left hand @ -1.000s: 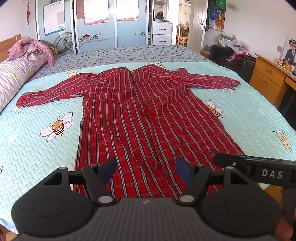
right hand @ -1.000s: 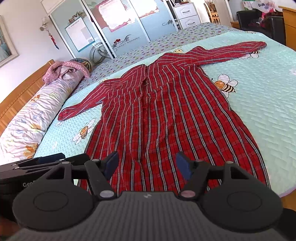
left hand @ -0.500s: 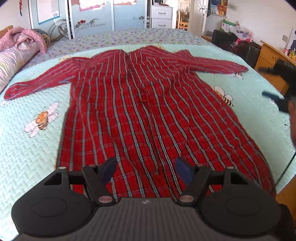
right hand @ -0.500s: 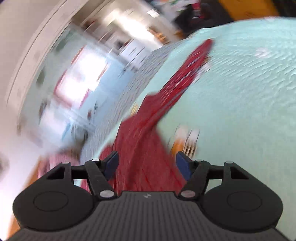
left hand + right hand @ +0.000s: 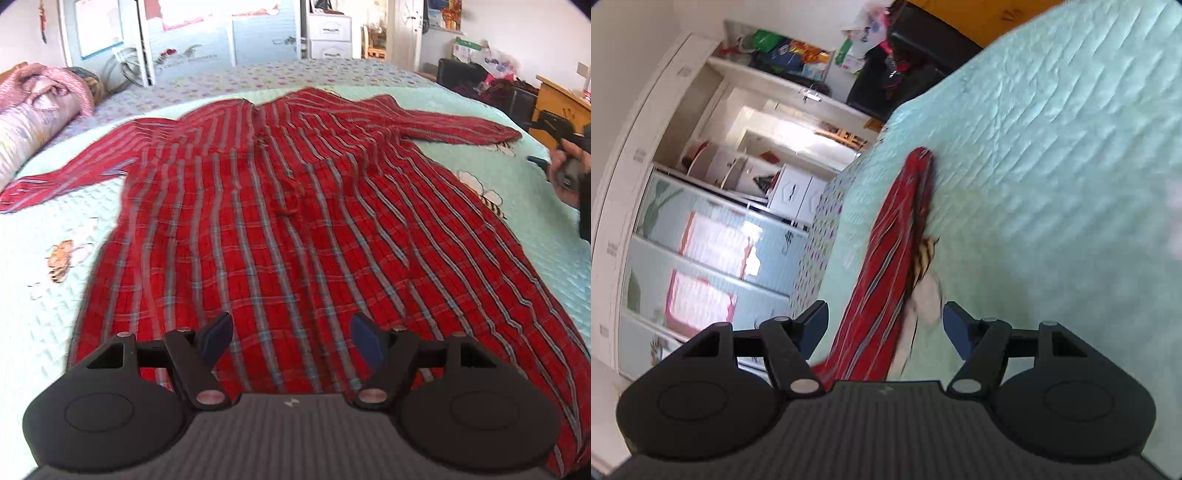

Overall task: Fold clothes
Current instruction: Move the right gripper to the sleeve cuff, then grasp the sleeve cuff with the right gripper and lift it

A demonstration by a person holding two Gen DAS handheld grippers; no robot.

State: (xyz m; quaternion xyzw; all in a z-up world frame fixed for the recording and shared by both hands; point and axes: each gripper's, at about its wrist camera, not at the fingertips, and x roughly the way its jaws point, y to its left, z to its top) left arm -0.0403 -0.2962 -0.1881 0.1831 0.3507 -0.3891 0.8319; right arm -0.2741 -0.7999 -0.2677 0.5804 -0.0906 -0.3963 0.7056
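Note:
A long red plaid shirt-dress (image 5: 280,236) lies flat and face up on the pale green quilt (image 5: 44,229), sleeves spread to both sides. My left gripper (image 5: 290,338) hovers open over the hem near the foot of the bed, nothing between its fingers. My right gripper (image 5: 884,328) is rolled sideways and open, pointing along the right sleeve (image 5: 894,243), whose cuff end lies ahead of the fingertips. In the left wrist view the right gripper (image 5: 554,142) shows at the far right, held by a hand beside the sleeve's cuff (image 5: 495,134).
A rolled floral bolster with a pink blanket (image 5: 33,110) lies at the bed's left side. A wooden dresser (image 5: 561,103) and black chair with clutter stand on the right. Wardrobe doors (image 5: 184,33) and white drawers (image 5: 328,33) line the far wall.
The right gripper swung from the hem out to the right sleeve and rolled sideways. The left gripper moved forward over the hem, closer to the dress.

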